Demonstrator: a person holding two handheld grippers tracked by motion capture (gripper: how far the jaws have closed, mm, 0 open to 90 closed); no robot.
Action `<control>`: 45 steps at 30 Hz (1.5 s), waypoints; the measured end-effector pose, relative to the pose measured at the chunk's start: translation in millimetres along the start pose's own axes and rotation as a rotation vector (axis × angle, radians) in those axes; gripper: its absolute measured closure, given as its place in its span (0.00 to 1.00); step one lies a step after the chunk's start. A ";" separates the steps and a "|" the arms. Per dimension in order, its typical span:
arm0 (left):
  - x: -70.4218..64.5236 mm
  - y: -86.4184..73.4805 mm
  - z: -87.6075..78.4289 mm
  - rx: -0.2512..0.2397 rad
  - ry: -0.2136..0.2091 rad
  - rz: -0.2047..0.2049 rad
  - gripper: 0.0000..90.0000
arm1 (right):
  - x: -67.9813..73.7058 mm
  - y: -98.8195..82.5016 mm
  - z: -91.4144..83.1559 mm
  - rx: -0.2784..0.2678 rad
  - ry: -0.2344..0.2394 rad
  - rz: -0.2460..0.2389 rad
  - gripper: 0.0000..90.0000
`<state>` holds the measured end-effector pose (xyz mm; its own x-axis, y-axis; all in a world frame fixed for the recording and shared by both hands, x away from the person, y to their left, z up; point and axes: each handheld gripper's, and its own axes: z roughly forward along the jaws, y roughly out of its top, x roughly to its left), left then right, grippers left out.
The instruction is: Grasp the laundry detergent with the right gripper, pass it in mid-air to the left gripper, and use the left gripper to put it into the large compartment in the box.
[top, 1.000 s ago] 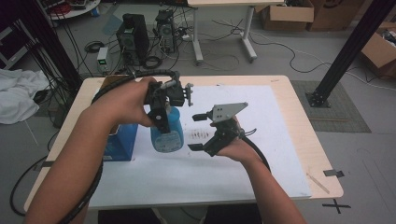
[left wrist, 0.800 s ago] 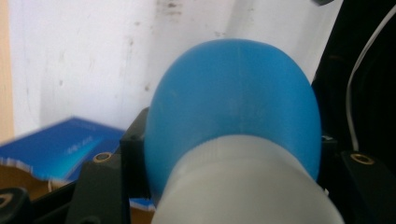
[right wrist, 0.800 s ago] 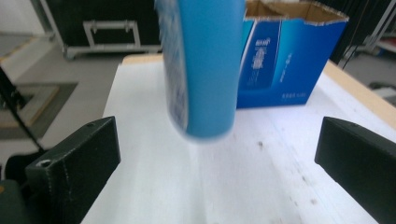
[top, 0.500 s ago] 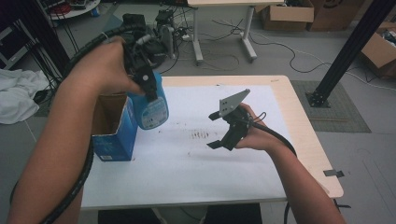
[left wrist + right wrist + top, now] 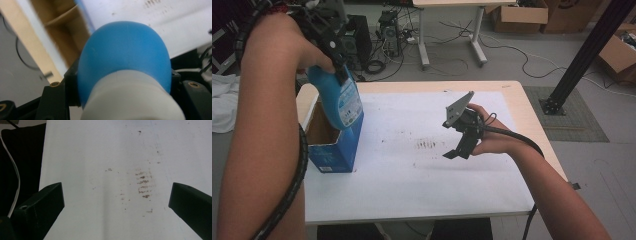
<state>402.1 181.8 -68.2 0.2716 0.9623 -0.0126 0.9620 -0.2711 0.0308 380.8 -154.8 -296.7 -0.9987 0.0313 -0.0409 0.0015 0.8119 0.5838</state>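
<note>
Blue bottle (image 5: 338,100): rigid smooth plastic, likely slippery, some heft. Left gripper (image 5: 329,37) fingers clamped at neck, above open box (image 5: 332,150). Right gripper (image 5: 462,137) fingers apart, empty.

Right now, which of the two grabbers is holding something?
The left gripper, raised over the open blue box, is clamped on the blue bottle. The right gripper hangs open over the white sheet, with nothing between its jaws.
</note>
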 end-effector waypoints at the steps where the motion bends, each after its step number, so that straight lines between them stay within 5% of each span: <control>1: 4.6 -1.2 -0.9 -0.003 0.002 -0.036 0.43 | 0.1 0.1 1.1 0.000 0.002 -0.002 0.00; 7: 31.5 -6.6 1.7 -0.035 0.017 -0.219 0.43 | 1.3 -0.1 9.9 0.018 0.015 -0.011 0.00; 12: 45.4 -6.0 18.5 -0.031 0.083 -0.274 0.43 | 2.0 -0.2 12.0 0.015 0.014 -0.014 0.00; 20: 59.3 -1.7 64.1 -0.029 0.037 -0.268 0.43 | 1.7 -3.2 14.4 0.023 0.023 -0.008 0.00; 45: 65.9 7.1 183.7 0.010 0.035 -0.242 0.43 | 1.9 -14.6 19.0 0.029 0.029 0.021 0.00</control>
<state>431.6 239.6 -252.4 0.0326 0.9993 0.0165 0.9992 -0.0330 0.0217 379.8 -155.5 -320.7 -0.9995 0.0320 -0.0056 0.0234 0.8279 0.5604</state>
